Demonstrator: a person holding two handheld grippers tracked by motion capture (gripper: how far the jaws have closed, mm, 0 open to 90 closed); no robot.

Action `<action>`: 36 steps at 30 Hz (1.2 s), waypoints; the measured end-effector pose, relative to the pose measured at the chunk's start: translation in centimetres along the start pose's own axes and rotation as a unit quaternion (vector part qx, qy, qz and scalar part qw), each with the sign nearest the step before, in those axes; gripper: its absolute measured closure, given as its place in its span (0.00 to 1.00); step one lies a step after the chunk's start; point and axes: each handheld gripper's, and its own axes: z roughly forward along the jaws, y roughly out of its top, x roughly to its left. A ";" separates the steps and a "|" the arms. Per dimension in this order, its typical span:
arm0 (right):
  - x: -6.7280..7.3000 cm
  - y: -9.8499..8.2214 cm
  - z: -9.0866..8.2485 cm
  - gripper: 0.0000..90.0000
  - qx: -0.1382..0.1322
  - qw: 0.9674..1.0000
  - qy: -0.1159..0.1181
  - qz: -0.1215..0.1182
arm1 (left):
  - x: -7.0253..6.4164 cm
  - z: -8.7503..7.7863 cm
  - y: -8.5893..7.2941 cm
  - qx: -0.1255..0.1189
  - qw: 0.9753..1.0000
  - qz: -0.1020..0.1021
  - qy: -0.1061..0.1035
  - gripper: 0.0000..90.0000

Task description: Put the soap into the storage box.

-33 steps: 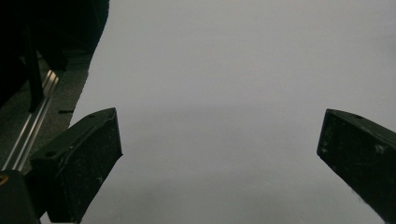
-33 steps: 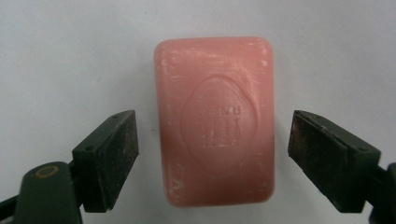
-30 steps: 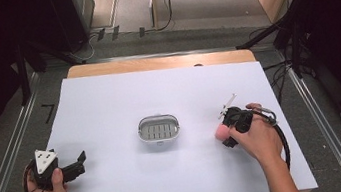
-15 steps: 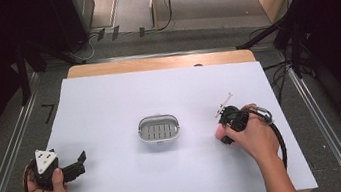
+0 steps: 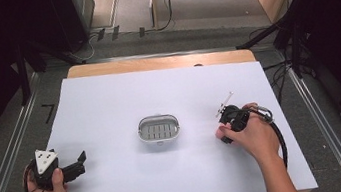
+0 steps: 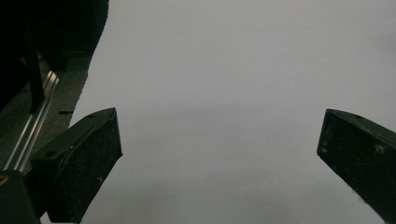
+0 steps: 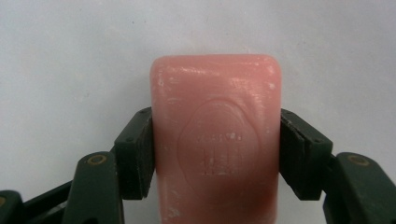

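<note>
The right hand-held gripper (image 7: pixel 212 154) has just closed across the short sides of a pink soap bar (image 7: pixel 215 140) lying flat near the desk's (image 5: pixel 108 99) right edge. The soap dish (image 5: pixel 159 129) waits at the desk's centre, toward the left hand-held gripper (image 5: pixel 75 166), which rests unclenched and empty by the near left corner.

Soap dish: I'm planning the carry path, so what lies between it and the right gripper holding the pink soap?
Nothing: in the high view, bare white tabletop separates the soap dish from the right gripper.

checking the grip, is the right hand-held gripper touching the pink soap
Touching: the right gripper view shows the right hand-held gripper with both pads pressed against the sides of the pink soap.
</note>
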 end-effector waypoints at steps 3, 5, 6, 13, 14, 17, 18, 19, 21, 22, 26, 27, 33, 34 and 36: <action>-0.1 -0.1 0.1 0.42 0.002 1.000 0.001 0.002 | 0.0 0.0 0.0 0.001 1.000 0.001 -0.001 0.00; -0.1 -0.1 0.2 0.42 0.009 1.000 0.000 0.002 | 0.0 0.0 0.0 0.001 1.000 0.001 0.000 0.00; -0.1 -0.1 0.2 0.42 0.009 1.000 0.000 0.002 | 0.0 0.0 0.0 0.001 1.000 0.001 0.000 0.00; -0.2 -0.1 0.2 0.43 0.011 1.000 0.002 0.005 | 0.0 0.0 0.0 0.001 1.000 0.000 0.000 0.00; -0.2 -0.1 0.2 0.43 0.011 1.000 0.002 0.005 | 0.0 0.0 0.0 0.001 1.000 0.000 0.000 0.00; -0.2 -0.1 0.1 0.43 0.009 1.000 0.003 0.004 | 0.0 0.0 0.0 0.001 1.000 0.001 0.000 0.00; -0.2 -0.1 0.1 0.43 0.009 1.000 0.003 0.004 | 0.0 0.0 0.0 0.001 1.000 0.001 0.000 0.00; -0.3 -0.2 0.1 0.43 0.009 1.000 0.004 0.004 | 0.0 0.0 0.0 0.001 1.000 0.002 0.000 0.00; -0.3 -0.2 0.0 0.43 0.009 1.000 0.007 0.000 | 0.0 0.0 0.0 0.001 1.000 0.001 0.000 0.00; -0.4 -0.2 -0.1 0.43 0.010 1.000 0.012 -0.003 | 0.0 0.0 0.0 0.001 1.000 0.001 0.000 0.00; -0.2 -0.1 -0.6 0.43 0.002 1.000 0.013 -0.005 | 0.0 0.0 0.0 0.002 1.000 0.003 0.000 0.00; -0.2 0.0 -0.8 0.43 0.001 1.000 0.013 -0.007 | -0.1 0.0 0.0 0.002 1.000 0.003 0.001 0.00; 0.2 0.9 -1.7 0.43 -0.010 0.999 0.014 -0.034 | 0.0 0.0 0.0 0.002 1.000 0.002 0.001 0.00; 0.3 1.0 -1.8 0.43 -0.009 0.999 0.014 -0.033 | 0.0 0.0 0.0 0.002 1.000 0.002 0.001 0.00; 0.4 1.4 -2.0 0.43 -0.009 0.999 0.016 -0.043 | 0.0 0.0 0.0 0.000 1.000 0.000 0.001 0.00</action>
